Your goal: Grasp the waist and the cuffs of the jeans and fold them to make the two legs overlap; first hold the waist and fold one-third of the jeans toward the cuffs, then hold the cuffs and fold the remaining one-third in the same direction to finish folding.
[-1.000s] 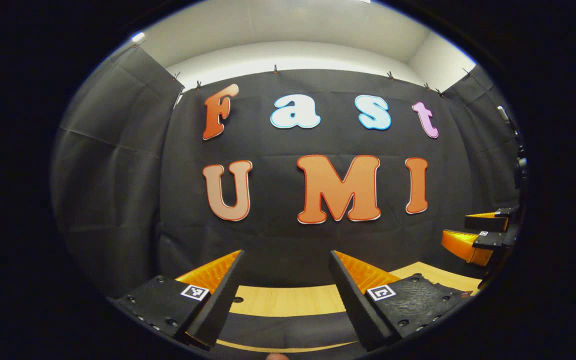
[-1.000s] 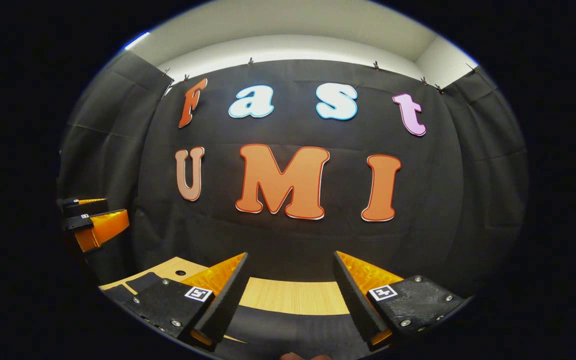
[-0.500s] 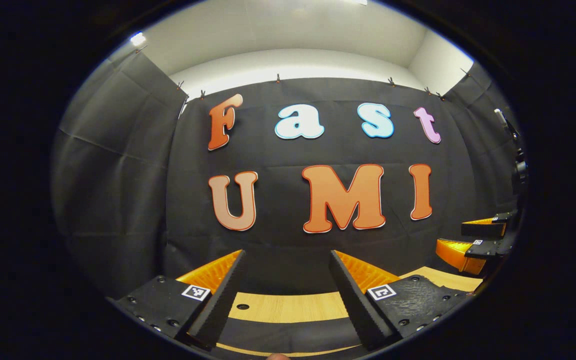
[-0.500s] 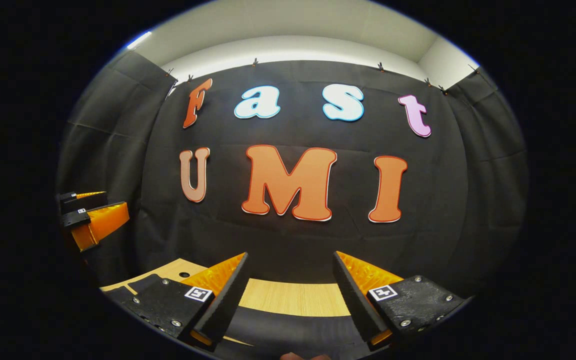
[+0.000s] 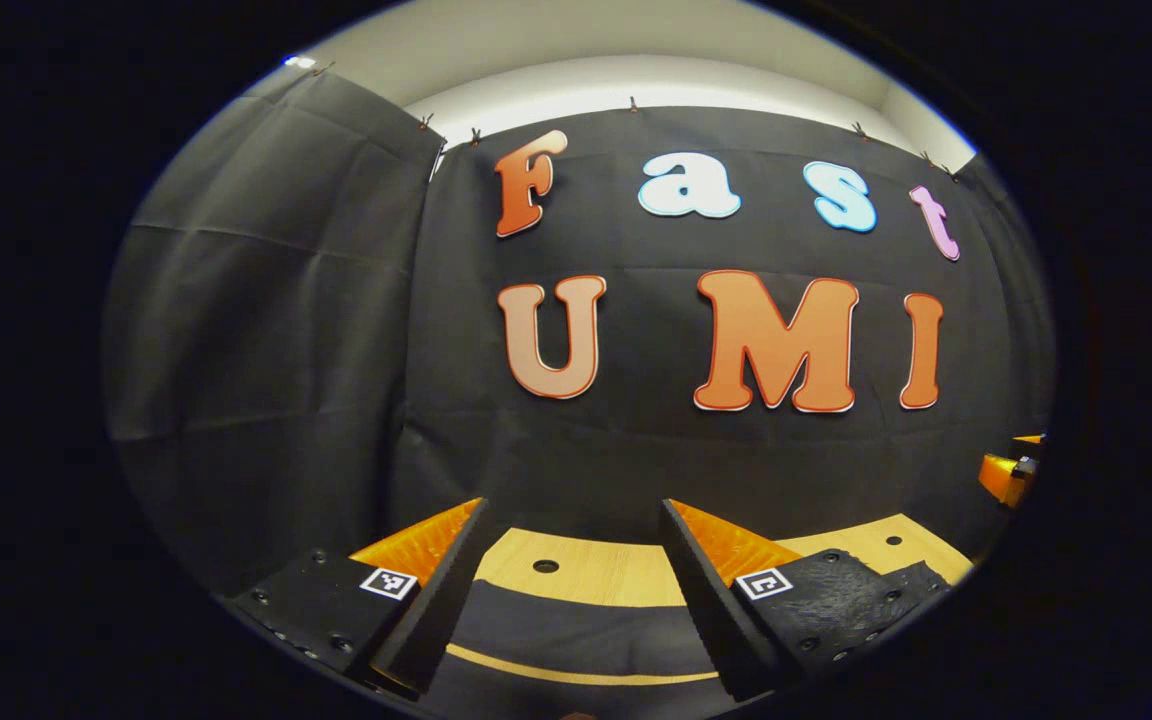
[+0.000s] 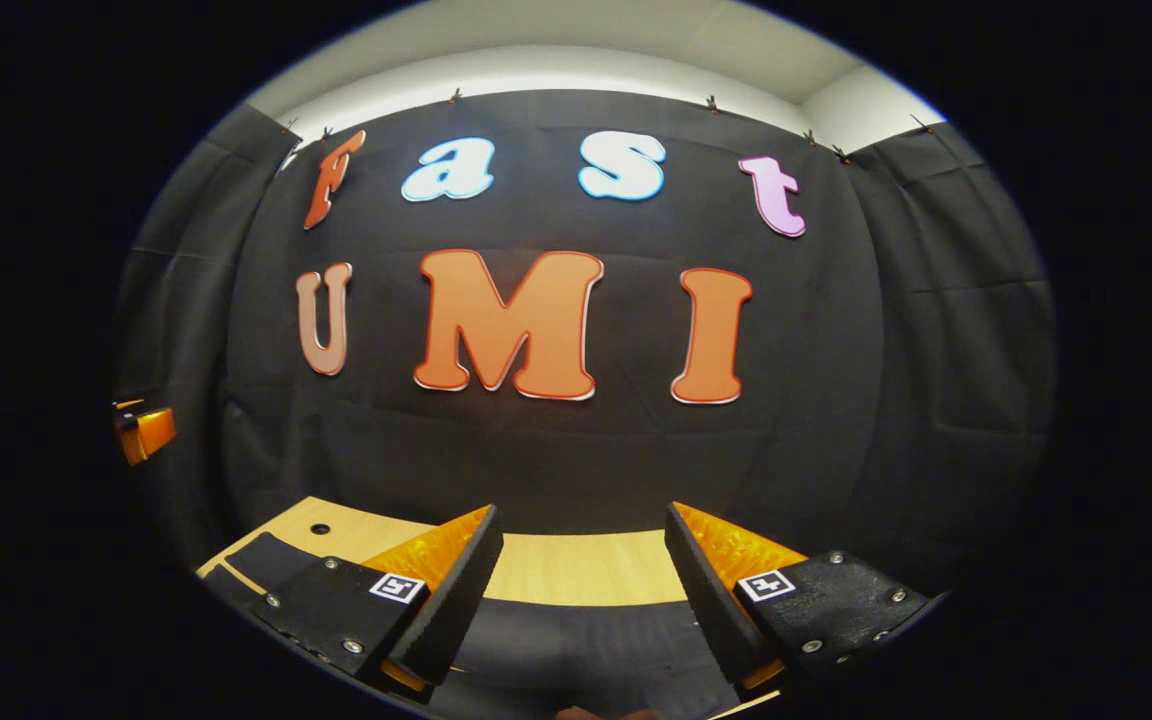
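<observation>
Jeans (image 5: pixel 576 640) are seen as dark fabric on the wooden table (image 5: pixel 596 575), below and between the spread, empty fingers of the left gripper (image 5: pixel 571 590). Right gripper (image 6: pixel 581 590) is likewise held wide apart, empty, above them.

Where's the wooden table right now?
The table lies low in both views, below the black cloth wall, showing between each open gripper's fingers; dark fabric covers its near part.
</observation>
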Available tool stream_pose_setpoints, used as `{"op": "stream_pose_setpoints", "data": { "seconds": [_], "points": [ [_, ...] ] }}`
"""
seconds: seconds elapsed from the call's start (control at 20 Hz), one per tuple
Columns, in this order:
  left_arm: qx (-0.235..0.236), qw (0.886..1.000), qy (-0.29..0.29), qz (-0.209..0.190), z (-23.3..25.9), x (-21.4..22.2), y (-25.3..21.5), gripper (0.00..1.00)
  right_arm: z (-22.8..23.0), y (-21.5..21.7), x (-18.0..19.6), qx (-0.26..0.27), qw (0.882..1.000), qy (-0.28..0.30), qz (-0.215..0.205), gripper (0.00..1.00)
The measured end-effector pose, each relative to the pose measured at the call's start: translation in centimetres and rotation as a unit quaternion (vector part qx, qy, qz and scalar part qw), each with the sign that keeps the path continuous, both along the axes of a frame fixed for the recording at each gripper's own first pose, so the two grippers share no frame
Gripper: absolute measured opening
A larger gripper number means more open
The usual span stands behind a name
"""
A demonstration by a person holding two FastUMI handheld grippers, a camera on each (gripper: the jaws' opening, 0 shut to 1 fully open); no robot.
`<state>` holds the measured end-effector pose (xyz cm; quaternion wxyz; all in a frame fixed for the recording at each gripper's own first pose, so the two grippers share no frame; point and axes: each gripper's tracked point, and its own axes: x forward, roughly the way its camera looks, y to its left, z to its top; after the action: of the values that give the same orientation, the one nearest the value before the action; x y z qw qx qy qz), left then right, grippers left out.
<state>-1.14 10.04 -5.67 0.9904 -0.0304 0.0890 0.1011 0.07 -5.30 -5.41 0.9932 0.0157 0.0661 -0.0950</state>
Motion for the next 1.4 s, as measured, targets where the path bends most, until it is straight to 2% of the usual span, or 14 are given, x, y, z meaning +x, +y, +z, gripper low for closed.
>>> {"op": "stream_pose_setpoints", "data": {
  "seconds": [0.2, 0.35, 0.5, 0.75, 0.9, 1.05, 1.2, 1.25, 1.4],
  "points": [
    [-0.026, 0.998, 0.052, 0.012, -3.7, -0.7, 2.3, 0.99, -1.9, -1.5, -0.3, 0.017, 0.999, 0.033, -0.024, 0.98],
    [-0.047, 0.993, 0.106, 0.029, -7.0, -1.5, 4.6, 0.99, -3.7, -2.7, -0.6, 0.023, 0.997, 0.066, -0.044, 0.98],
    [-0.058, 0.982, 0.169, 0.054, -11.3, -2.6, 7.5, 0.98, -6.1, -3.2, -0.9, 0.053, 0.991, 0.103, -0.064, 0.98],
    [-0.069, 0.958, 0.265, 0.086, -17.6, -4.7, 11.3, 0.98, -10.3, -3.8, -2.0, 0.107, 0.976, 0.164, -0.096, 0.98],
    [-0.091, 0.939, 0.317, 0.101, -21.5, -6.7, 13.7, 0.99, -13.9, -4.3, -3.4, 0.137, 0.957, 0.223, -0.125, 0.98],
    [-0.111, 0.917, 0.368, 0.109, -24.9, -8.2, 15.1, 0.99, -17.7, -4.5, -5.2, 0.163, 0.931, 0.292, -0.148, 0.98],
    [-0.124, 0.896, 0.412, 0.115, -27.9, -8.6, 15.9, 0.99, -19.7, -5.7, -7.2, 0.200, 0.913, 0.311, -0.172, 0.98],
    [-0.128, 0.885, 0.433, 0.115, -28.6, -8.6, 15.8, 0.99, -20.6, -6.6, -7.8, 0.214, 0.905, 0.317, -0.184, 0.98],
    [-0.144, 0.864, 0.463, 0.134, -28.7, -7.6, 16.0, 0.99, -23.3, -9.1, -8.7, 0.258, 0.880, 0.336, -0.216, 0.98]
  ]
}}
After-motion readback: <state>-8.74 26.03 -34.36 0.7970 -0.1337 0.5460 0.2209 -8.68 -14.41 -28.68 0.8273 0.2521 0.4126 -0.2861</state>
